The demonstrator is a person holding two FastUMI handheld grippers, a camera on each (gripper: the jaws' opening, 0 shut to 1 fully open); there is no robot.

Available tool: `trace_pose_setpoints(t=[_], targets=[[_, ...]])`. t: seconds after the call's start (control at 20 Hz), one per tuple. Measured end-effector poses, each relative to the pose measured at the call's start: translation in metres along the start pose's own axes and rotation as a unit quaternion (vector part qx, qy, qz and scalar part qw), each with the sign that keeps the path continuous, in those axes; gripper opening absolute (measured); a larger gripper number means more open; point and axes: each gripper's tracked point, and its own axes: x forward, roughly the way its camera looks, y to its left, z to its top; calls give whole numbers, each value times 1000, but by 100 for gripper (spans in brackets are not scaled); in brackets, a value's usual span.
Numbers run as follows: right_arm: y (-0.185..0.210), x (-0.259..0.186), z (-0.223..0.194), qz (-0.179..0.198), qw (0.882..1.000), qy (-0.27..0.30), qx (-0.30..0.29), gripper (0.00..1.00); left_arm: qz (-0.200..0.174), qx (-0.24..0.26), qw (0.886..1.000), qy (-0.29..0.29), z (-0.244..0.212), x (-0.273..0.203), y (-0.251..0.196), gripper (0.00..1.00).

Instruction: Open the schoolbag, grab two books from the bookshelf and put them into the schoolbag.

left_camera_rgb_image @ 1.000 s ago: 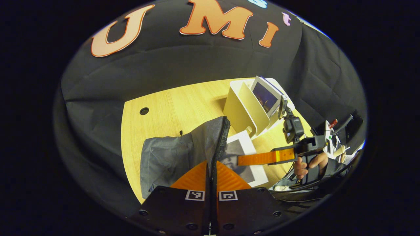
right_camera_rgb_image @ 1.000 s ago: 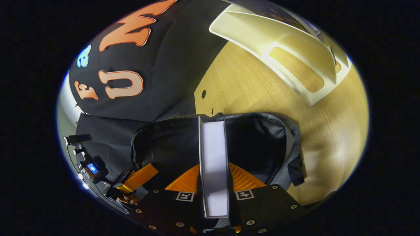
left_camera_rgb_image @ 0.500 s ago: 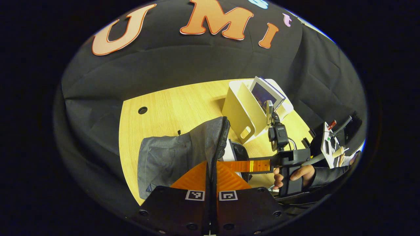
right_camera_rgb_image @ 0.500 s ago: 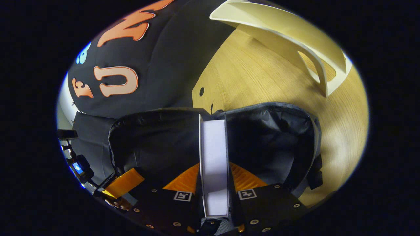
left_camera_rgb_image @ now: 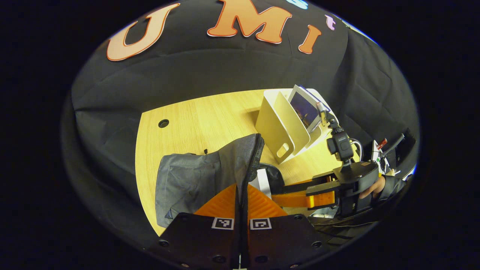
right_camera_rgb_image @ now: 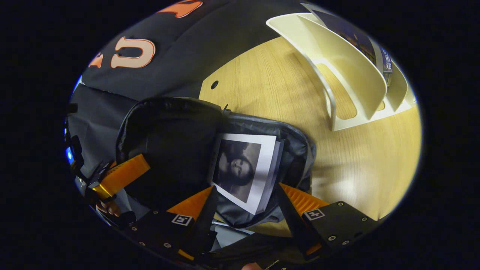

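**Letting go: book 1 rests in the schoolbag**

Spreading my right tongs [right_camera_rgb_image: 245, 204] wide, I have released the book [right_camera_rgb_image: 243, 170] they pinched half a second ago; it now lies flat inside the open schoolbag [right_camera_rgb_image: 172, 138], its white cover with a grey portrait facing up, between my parted fingers and free of both. My left tongs [left_camera_rgb_image: 241, 195] still clamp the schoolbag's zipper edge [left_camera_rgb_image: 252, 165], holding the flap up as before. The bag is soft grey fabric with a dark lining and lies on the pale wood-grain bench [left_camera_rgb_image: 202, 120]. The cream bookshelf [left_camera_rgb_image: 279, 129], with curved dividers and a slot cut-out, stands beyond it and holds 1 more book [left_camera_rgb_image: 304, 112]. That book's spine lettering is too small to read.
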Motion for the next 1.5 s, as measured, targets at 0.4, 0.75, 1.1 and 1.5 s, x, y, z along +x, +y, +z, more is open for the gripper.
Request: trace_pose_setpoints(t=[0.4, 0.75, 1.1, 1.5], targets=[[-40, -80, 31, -72, 995, -10, -62, 96, 10, 0, 1000, 5, -6, 9, -3, 2], [-45, -150, 98, -128, 984, -45, -114, 100, 11, -4, 1000, 13, -12, 23, -10, 2], [-61, -185, 153, -185, 971, -60, -138, 97, 13, -28, 999, 10, -20, 28, -11, 2], [-82, -206, 227, -222, 960, -74, -156, 97, 25, -59, 998, 8, -24, 34, -8, 2]])
